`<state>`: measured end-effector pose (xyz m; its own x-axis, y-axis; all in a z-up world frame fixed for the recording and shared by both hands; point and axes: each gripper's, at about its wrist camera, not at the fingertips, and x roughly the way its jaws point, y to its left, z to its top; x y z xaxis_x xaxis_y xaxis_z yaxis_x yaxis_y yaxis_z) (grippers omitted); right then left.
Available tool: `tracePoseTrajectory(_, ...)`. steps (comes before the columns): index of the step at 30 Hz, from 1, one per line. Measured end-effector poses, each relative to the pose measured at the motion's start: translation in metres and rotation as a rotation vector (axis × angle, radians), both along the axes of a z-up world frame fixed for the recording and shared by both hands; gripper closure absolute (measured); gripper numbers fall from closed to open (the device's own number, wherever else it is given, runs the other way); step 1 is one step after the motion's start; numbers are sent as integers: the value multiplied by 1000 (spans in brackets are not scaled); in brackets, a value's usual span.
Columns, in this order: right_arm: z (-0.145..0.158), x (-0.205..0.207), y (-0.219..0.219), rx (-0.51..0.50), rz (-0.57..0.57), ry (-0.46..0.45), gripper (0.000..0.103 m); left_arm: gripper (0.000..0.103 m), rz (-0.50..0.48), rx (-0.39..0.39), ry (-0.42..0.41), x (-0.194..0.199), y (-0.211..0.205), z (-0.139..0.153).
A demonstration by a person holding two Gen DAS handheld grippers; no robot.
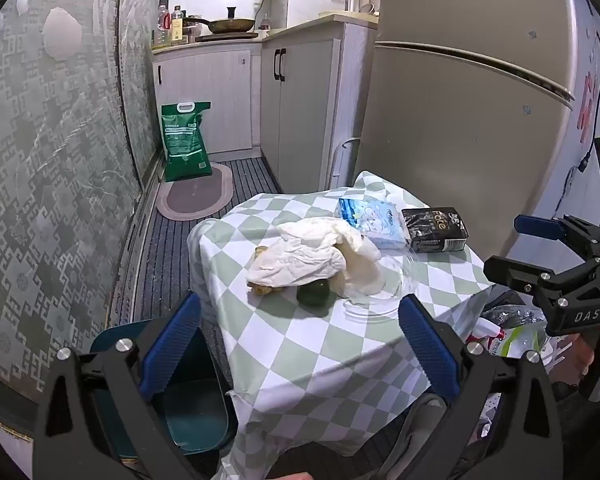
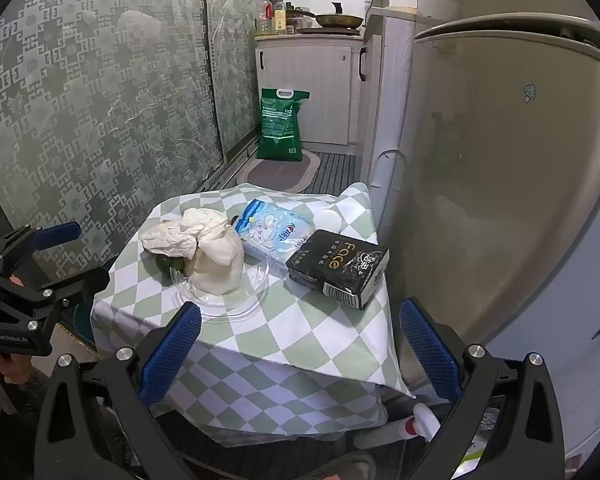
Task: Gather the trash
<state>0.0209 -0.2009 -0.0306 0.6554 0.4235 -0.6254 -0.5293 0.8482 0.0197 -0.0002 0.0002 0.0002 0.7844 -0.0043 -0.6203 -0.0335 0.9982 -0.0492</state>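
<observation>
Both grippers hung at the near edge of the checked tablecloth (image 1: 300, 344), my left gripper (image 1: 300, 344) and right gripper (image 2: 300, 344) with jaws spread wide and nothing between them. I saw the trash at mid-table: crumpled white paper (image 1: 300, 254) heaped over a clear plate (image 1: 376, 300), half covering a green fruit (image 1: 313, 293) and what I took for peel at its left edge, though the view was poor there. I judged the paper light, soft and easily crushed, best pinched at a raised fold on top. I reckoned the fruit round and likely to roll, and the plate slick and breakable, so I meant to avoid dragging it.
</observation>
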Motion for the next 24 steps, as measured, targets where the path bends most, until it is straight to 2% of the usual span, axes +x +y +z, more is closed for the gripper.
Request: tracePoseTrajectory(24,2,-1,0,-11,3,-9,3,3,1,4,4,1,-2,1)
